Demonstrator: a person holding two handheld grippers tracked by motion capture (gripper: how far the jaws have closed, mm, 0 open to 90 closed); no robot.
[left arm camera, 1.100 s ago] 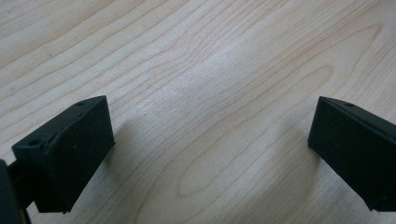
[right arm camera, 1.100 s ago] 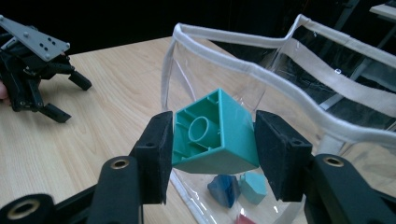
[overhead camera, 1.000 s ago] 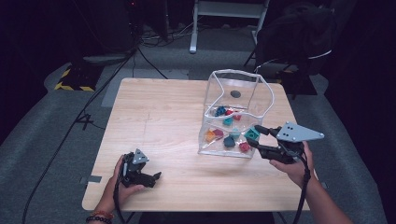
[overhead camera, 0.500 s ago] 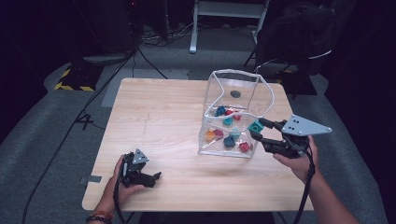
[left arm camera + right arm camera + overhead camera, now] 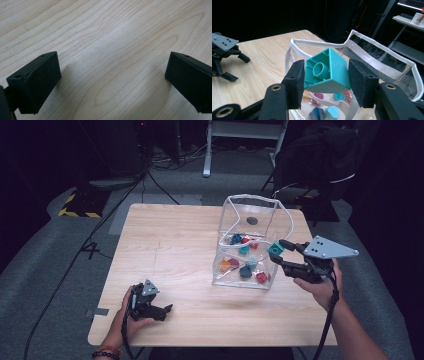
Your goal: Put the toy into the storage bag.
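Teal block (image 5: 327,71) gripped between the fingers (image 5: 295,82) of the right gripper (image 5: 284,255), held in the air just beside the near right corner of a clear soft-sided bin (image 5: 251,202) that stands on the counter (image 5: 170,245); the pads press on two opposite side faces of the block, so the hold looks firm; the step in hand reads as moving one block between bin and counter, and with the piece held up at about rim height the likelier reading is a block on its way into the bin; the next move would then call for carrying it over the white-edged rim (image 5: 319,45), clear of the sagging wall, and parting the fingers only once it hangs above the opening; the block is a stubby cube-like brick with no marked long axis; in the right gripper view its hollow underside, with one round tube in the middle, faces the camera and tilts upward, one corner uppermost, so the studded face points away toward the bin and slightly down; inside the bin lie other small blocks (image 5: 245,270) in red, orange, blue and teal, loose on the bottom; the left gripper (image 5: 150,307) rests low on the near left part of the counter, well apart from the bin, its fingers (image 5: 35,80) spread wide over bare wood and holding nothing; a dark office chair (image 5: 320,165) stands beyond the far right corner
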